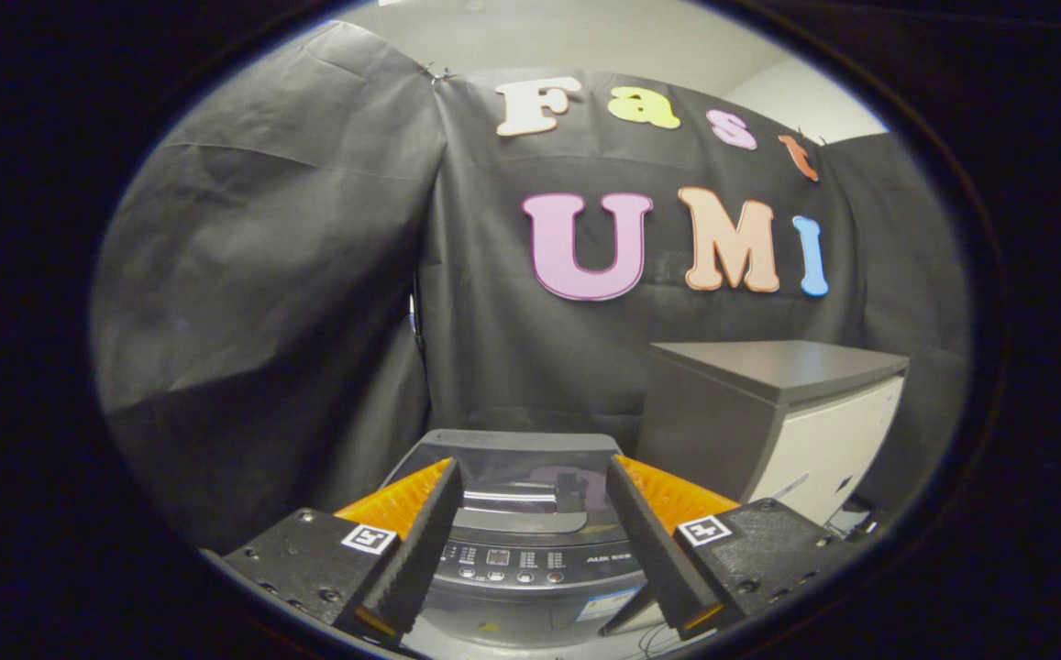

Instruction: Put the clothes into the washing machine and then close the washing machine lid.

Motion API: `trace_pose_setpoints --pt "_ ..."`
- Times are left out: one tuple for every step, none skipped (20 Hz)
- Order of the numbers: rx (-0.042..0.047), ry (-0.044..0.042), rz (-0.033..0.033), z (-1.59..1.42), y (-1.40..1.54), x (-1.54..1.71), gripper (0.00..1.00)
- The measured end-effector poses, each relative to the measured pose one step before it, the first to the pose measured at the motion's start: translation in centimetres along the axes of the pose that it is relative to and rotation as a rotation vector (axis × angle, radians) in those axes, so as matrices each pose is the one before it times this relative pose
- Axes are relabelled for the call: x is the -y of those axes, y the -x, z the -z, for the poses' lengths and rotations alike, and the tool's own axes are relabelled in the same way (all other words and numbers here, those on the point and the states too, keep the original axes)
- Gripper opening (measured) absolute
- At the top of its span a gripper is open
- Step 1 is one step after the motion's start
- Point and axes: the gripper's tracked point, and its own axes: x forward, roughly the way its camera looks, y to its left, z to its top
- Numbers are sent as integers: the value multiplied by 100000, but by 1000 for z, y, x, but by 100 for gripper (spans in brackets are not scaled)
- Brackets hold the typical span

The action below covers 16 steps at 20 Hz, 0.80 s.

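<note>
A grey-topped cabinet (white front) stands against the black cloth wall, 1 corner facing forward.

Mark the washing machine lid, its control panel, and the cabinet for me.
washing machine lid (530,458), gripper view, glass top between the open gripper (530,481) fingers.
control panel (516,559), gripper view, button row.
cabinet (823,449), gripper view, pale front face.

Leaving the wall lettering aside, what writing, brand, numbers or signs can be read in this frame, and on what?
Washing machine control panel: a brand mark and button captions, too small to read reliably.
Sticker on the washing machine's front: blurred, unreadable.
Square tags on the gripper, one by each finger: coded patterns, no words.
Grey cabinet: no text seen.
The gripper is open, its fingers either side of the washing machine's top.
</note>
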Motion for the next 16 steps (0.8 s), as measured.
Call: trace_pose_setpoints --pt "1221 1326 710 -404 801 593 96" --pt "1377 283 643 -426 773 406 97" --pt "463 -235 243 -138 745 209 97" --pt "92 -1695 -493 111 892 133 97" --pt "1752 -1205 -883 -468 881 -15 97" --pt "700 -1323 111 -143 829 346 97" --pt "814 -688 1220 -35 800 918 97" --pt "-226 -1046 1523 90 628 1031 97" --pt "780 -280 1041 -63 515 792 97" --pt "295 613 1430 45 463 866 97" --pt "1375 1745 1524 -236 372 1022 97" --pt "-111 1211 1221 76 223 929 97" --pt "35 622 528 348 263 680 97" --pt "-221 -398 51 125 311 471 97" --pt "153 -341 64 99 340 530 97" --pt "-699 -500 187 167 413 463 97"
